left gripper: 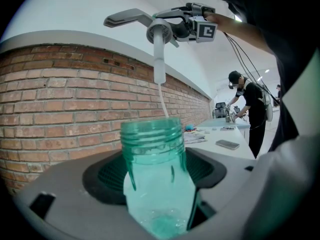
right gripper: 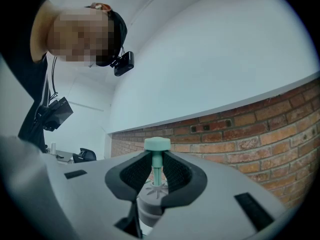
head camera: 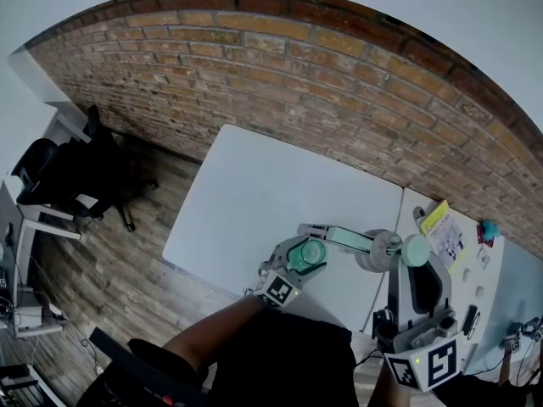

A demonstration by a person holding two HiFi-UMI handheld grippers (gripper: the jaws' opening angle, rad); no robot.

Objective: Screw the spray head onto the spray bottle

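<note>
Tongs in both hands meet above a white tabletop (head camera: 271, 202) that stands before a brick wall (head camera: 339, 75). The left tongs (head camera: 307, 253) clamp the body of a translucent teal spray bottle (head camera: 344, 237), their jaws set fairly wide around it, and the bottle is held clear of the tabletop with its neck pointing toward the other hand. In the left gripper view the bottle (left gripper: 152, 139) fills the gap of the left tongs (left gripper: 155, 174), its threaded neck bare and uncapped. The right tongs (head camera: 405, 263) close narrowly on the spray head (head camera: 416, 250), also in the air. In the right gripper view the dark pads of these tongs (right gripper: 156, 171) press either side of the teal stem, with the head's flat teal cap (right gripper: 157, 144) above them and its ribbed grey collar (right gripper: 154, 196) below. Seen from the left gripper, the right tongs (left gripper: 175, 24) hold the spray head (left gripper: 159, 34) above the bottle's mouth, well apart from the threads, and its white dip tube (left gripper: 159, 66) hangs down, the thin end reaching the rim. Whether the tip is inside the neck cannot be told. A black office chair (head camera: 59, 176) stands on the wooden floor (head camera: 110, 261) to the left. A second person (left gripper: 250, 104) stands beside a far tabletop in the background.
</note>
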